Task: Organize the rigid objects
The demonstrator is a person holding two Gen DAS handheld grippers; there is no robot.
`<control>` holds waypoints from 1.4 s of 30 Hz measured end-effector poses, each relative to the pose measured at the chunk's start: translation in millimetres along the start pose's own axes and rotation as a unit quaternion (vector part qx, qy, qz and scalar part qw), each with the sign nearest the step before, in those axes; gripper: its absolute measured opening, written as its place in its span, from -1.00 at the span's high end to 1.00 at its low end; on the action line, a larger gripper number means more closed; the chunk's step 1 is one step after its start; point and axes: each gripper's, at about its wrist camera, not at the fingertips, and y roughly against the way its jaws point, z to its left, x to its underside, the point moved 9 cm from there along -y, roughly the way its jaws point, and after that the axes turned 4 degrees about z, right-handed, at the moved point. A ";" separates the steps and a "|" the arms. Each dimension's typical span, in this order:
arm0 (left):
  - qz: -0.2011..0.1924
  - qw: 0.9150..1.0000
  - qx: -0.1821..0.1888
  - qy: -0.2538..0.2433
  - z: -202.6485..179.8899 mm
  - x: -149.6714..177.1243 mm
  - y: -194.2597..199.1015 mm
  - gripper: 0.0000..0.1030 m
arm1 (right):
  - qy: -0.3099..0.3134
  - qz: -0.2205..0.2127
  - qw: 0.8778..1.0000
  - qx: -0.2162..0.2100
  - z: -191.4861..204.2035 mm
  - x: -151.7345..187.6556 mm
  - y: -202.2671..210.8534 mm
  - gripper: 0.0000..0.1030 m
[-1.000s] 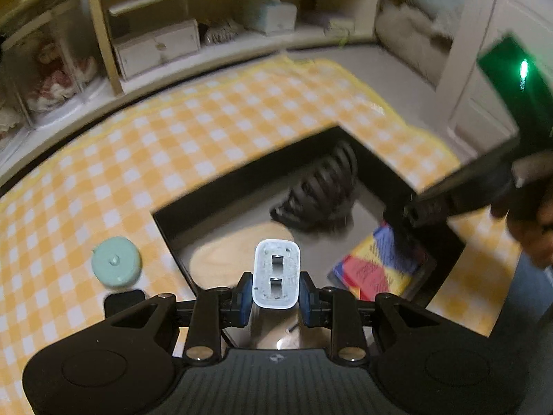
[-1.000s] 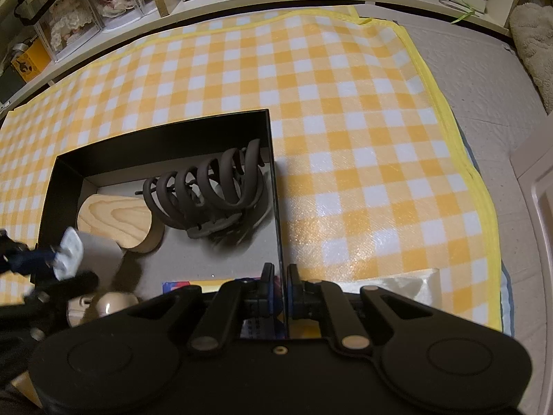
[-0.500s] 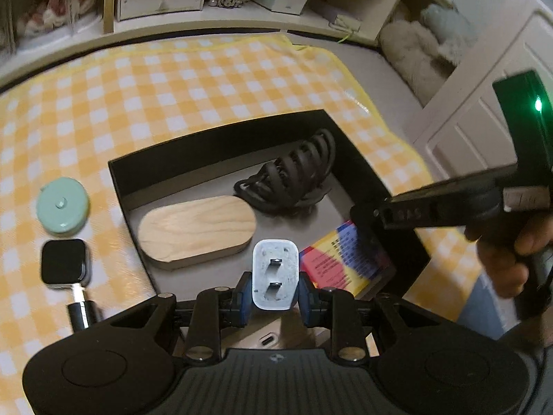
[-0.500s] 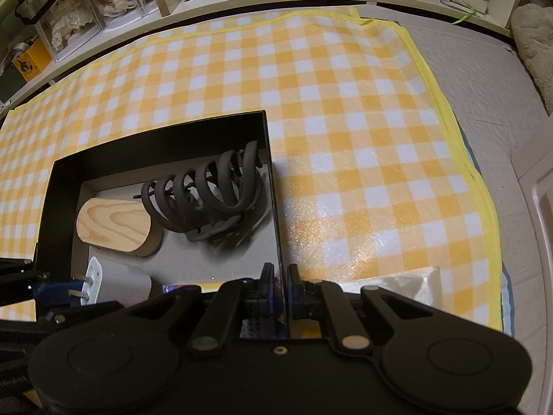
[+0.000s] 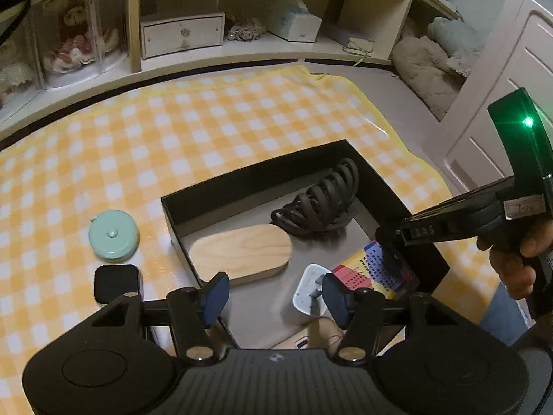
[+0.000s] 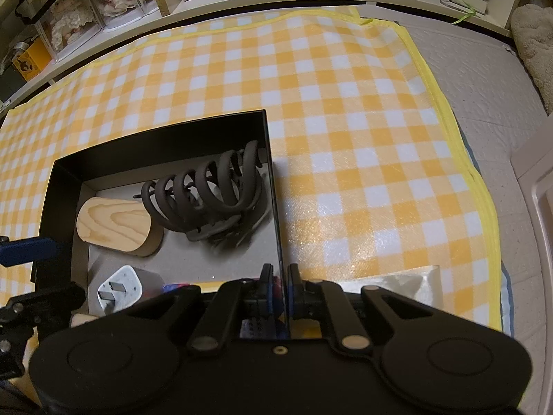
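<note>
Inside the black box, the white charger lies (prongs up) below the opening left gripper.

1. Left wrist cam sat just behind the left gripper, tilted down and looking in over the near left corner of the black box, close range. Shelves filled the far background.
2. Right wrist cam sat behind the right gripper, pitched steeply down over the box's right wall, also close.
3. Both views shared the box interior: wooden block, hair claw, white plug, plus the checked mat.
4. Each cam caught the other gripper at frame edge.
</note>
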 end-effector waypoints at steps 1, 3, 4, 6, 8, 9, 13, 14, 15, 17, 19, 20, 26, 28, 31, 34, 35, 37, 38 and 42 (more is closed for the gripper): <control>0.000 1.000 0.002 0.003 1.0 -0.2 0.3 -0.17 | 0.000 0.000 1.000 0.000 0.2 0.3 -0.2 0.83; 0.001 1.000 0.002 0.005 1.5 -0.9 0.5 -0.20 | 0.000 0.000 1.000 0.000 0.0 -0.1 0.0 0.83; 0.000 1.000 0.002 0.005 1.1 -0.7 1.0 -0.25 | -0.001 0.000 1.000 -0.001 0.1 0.0 0.0 0.83; -0.004 1.000 0.006 0.006 -0.5 -0.5 4.4 -0.38 | 0.000 0.000 1.000 0.000 0.2 -0.1 0.0 0.83; -0.013 1.000 0.009 0.007 -2.6 -0.8 10.3 -0.50 | 0.001 0.000 1.000 0.001 -0.2 0.0 0.0 0.83; -0.017 1.000 0.005 0.004 -3.6 -0.7 13.6 -0.61 | 0.001 0.000 1.000 0.001 0.2 0.8 -0.3 0.83; -0.032 0.999 -0.017 -0.010 -4.0 -1.4 23.9 -0.69 | 0.000 0.000 1.000 0.000 0.2 0.1 0.0 0.83; -0.033 0.999 -0.016 -0.008 -3.7 -2.0 25.6 -0.72 | 0.000 0.000 1.000 0.000 -0.1 -0.2 0.1 0.83; -0.034 0.999 -0.014 -0.005 -3.7 -1.9 27.5 -0.78 | 0.000 0.000 1.000 0.000 -0.2 -0.2 0.1 0.83; -0.037 0.999 -0.012 -0.005 -5.0 -1.7 31.2 -0.91 | 0.000 0.000 1.000 0.000 -0.2 -0.2 0.2 0.83; -0.038 0.999 -0.014 -0.011 -6.4 -1.4 34.0 -0.99 | 0.000 0.000 1.000 0.000 0.1 0.7 -0.4 0.83; -0.039 0.999 -0.015 -0.013 -7.3 -0.6 35.5 -0.99 | 0.000 0.000 1.000 0.000 -0.2 -0.2 0.2 0.83; -0.041 0.999 -0.013 -0.017 -11.9 2.2 42.8 -1.00 | 0.000 0.000 1.000 0.000 -0.3 -0.4 0.4 0.83; -0.043 0.999 -0.014 -0.021 -13.6 2.7 44.5 -1.00 | 0.000 0.000 1.000 0.000 -0.3 -0.3 0.3 0.83; -0.045 0.999 -0.015 -0.025 -15.5 3.9 46.6 -1.00 | 0.000 0.000 1.000 0.001 -0.2 -0.2 0.3 0.83; -0.046 0.999 -0.012 -0.026 -16.6 4.7 48.9 -1.00 | 0.001 0.000 1.000 0.001 -0.2 0.2 -0.1 0.83; -0.047 0.999 -0.012 -0.026 -17.0 4.8 50.0 -1.00 | 0.000 0.000 1.000 0.001 -0.5 -0.5 0.5 0.83; -0.049 0.998 -0.011 -0.025 -17.4 4.5 52.2 -1.00 | -0.001 0.000 1.000 0.000 -0.3 -0.3 0.4 0.83; -0.050 0.998 -0.011 -0.024 -17.4 4.2 53.6 -1.00 | -0.001 0.000 1.000 0.000 -0.3 -0.5 0.5 0.83; -0.057 0.998 -0.012 -0.015 -15.0 2.2 60.6 -1.00 | 0.000 0.000 1.000 0.001 -0.5 -0.6 0.6 0.84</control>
